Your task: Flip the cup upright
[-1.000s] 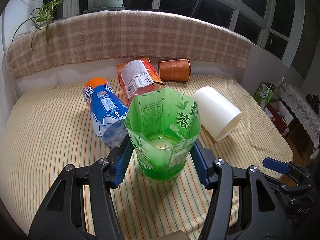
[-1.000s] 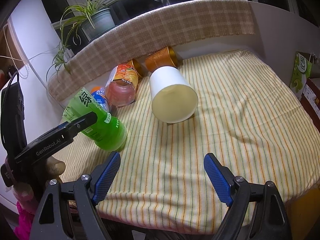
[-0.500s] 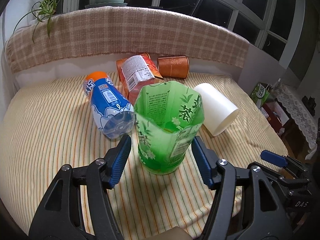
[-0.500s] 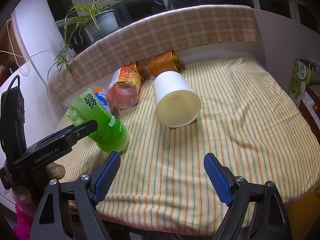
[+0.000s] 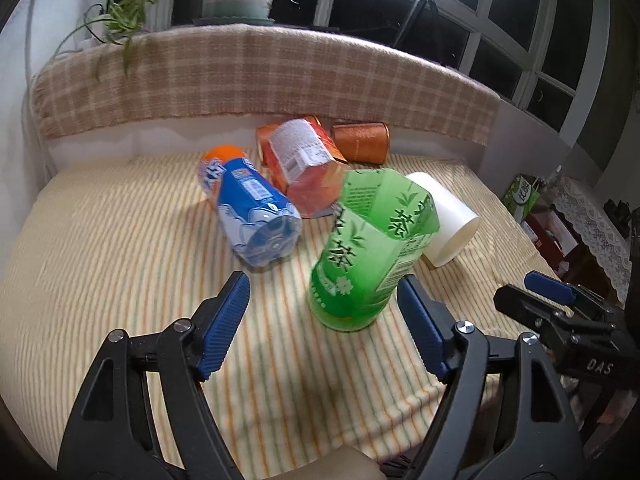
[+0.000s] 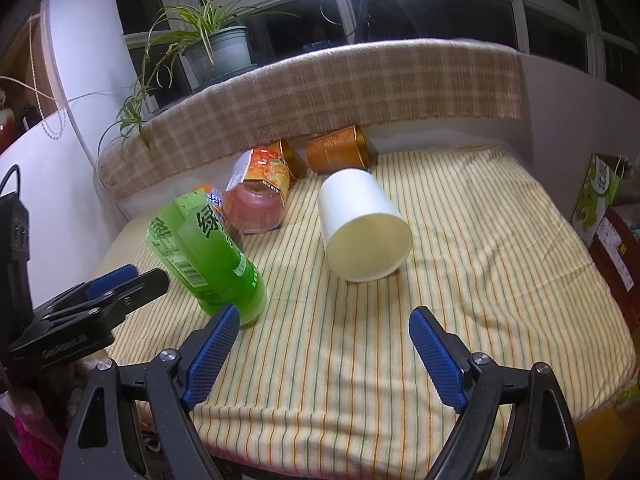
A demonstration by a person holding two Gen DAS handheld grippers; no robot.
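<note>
A green cut-bottle cup (image 5: 372, 252) (image 6: 208, 256) rests on its base on the striped cloth (image 5: 120, 248), mouth up and leaning a little. My left gripper (image 5: 320, 292) is open just in front of it. Its right finger is close beside the cup's base and its left finger is well clear. Nothing is held. My right gripper (image 6: 323, 320) is open and empty over the cloth's front part. A white cup (image 6: 364, 220) (image 5: 448, 224) lies on its side ahead of it, mouth toward me.
A blue cup (image 5: 256, 212), an orange-labelled cup (image 5: 304, 168) (image 6: 260, 196) and a brown cup (image 5: 362, 142) (image 6: 338, 150) lie on their sides farther back. A plaid-covered ledge (image 6: 360, 84) with a potted plant (image 6: 216, 48) bounds the rear. Boxes (image 6: 600, 188) stand off the right edge.
My left gripper let go of the green cup, opened wide and drew back and to the left. The cup stays on the cloth. The right gripper rose slightly.
</note>
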